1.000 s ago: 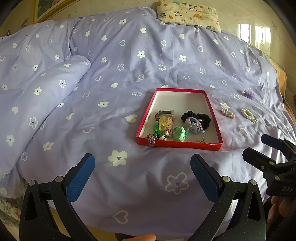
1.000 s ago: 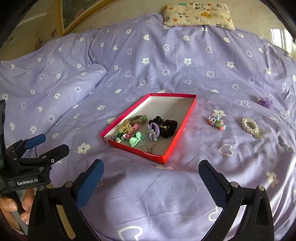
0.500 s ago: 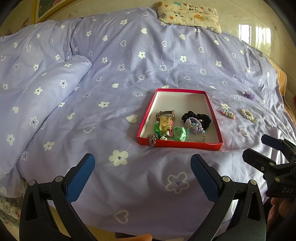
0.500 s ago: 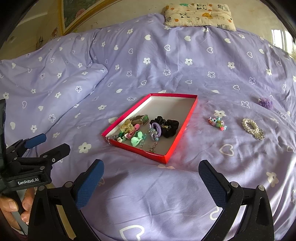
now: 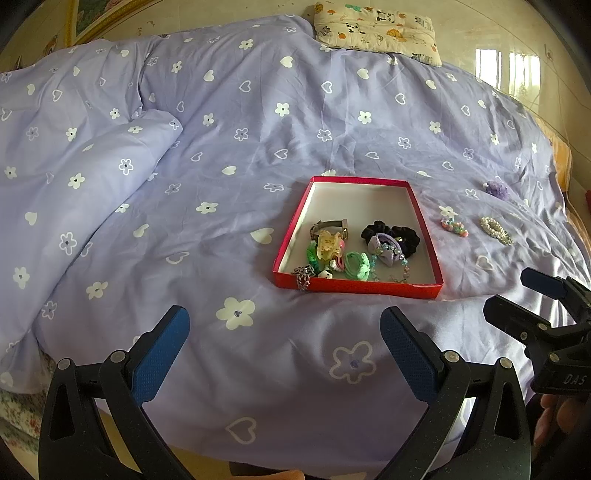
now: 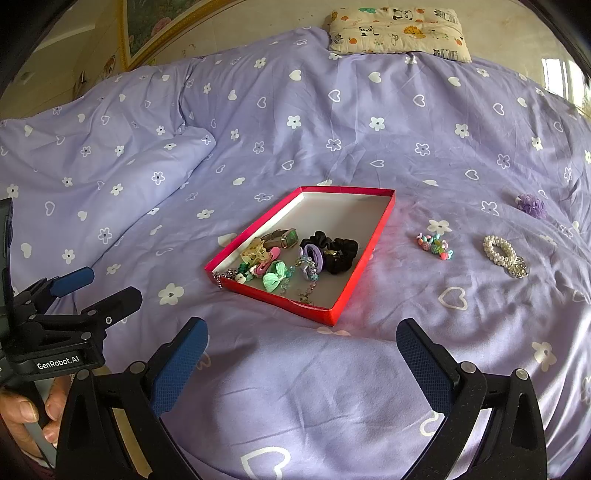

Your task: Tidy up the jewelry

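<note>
A shallow red box (image 5: 391, 289) (image 6: 380, 225) lies on the purple bedspread, holding a black scrunchie (image 5: 402, 234) (image 6: 340, 251), hair clips, a watch and chains. To its right lie a colourful bead bracelet (image 5: 454, 227) (image 6: 436, 246), a pearl bracelet (image 5: 496, 229) (image 6: 502, 253) and a purple pompom tie (image 5: 498, 190) (image 6: 532, 205). My left gripper (image 5: 284, 339) (image 6: 96, 291) is open and empty near the bed's front edge. My right gripper (image 6: 301, 350) (image 5: 517, 299) is open and empty, to the right of the left one.
A folded duvet (image 5: 74, 177) bulges at the left. A patterned pillow (image 5: 376, 31) (image 6: 399, 31) lies at the far end. The bed's near edge runs just below both grippers.
Both views have drifted very slightly; the box and loose items stay in place. Both grippers remain open and empty.
</note>
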